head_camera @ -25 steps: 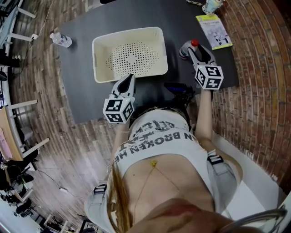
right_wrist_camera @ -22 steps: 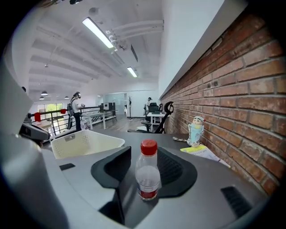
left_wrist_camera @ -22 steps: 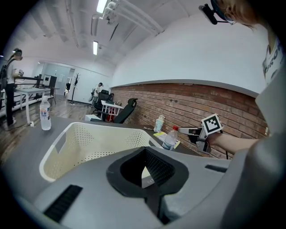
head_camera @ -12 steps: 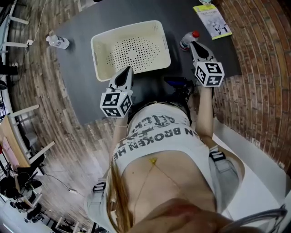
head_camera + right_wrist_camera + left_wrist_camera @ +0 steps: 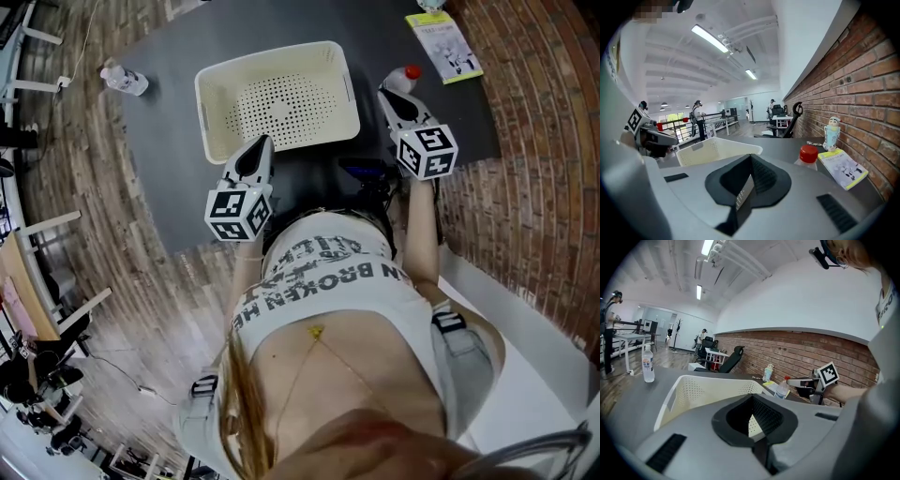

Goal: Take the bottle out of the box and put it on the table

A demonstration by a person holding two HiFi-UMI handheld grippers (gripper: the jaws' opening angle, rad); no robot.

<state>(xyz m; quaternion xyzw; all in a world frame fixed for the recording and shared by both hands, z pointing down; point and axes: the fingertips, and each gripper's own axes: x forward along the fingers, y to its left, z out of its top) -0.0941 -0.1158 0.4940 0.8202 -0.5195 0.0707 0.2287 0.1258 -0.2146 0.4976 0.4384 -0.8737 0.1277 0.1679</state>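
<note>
A clear bottle with a red cap [image 5: 405, 75] stands upright on the dark table [image 5: 169, 141], just right of the cream perforated box [image 5: 277, 98]. The box looks empty. My right gripper [image 5: 387, 94] sits between box and bottle, its jaws just closed, shut with nothing between them. In the right gripper view the bottle [image 5: 807, 155] stands right of the shut jaws [image 5: 750, 157], not touching them. My left gripper [image 5: 265, 141] hovers at the box's near rim, shut and empty. In the left gripper view its tips [image 5: 752, 397] point at the box [image 5: 703, 390].
A second clear bottle [image 5: 125, 81] stands at the table's far left. A yellow-edged booklet [image 5: 446, 47] lies at the far right corner with a small figurine [image 5: 831, 132] beside it. A brick wall runs along the right. A black device [image 5: 367, 173] sits at the near edge.
The right jaws stood open at the red-capped bottle a second ago; now they are shut and shifted to the box side of it. The bottle stays standing. The left gripper barely moved.
</note>
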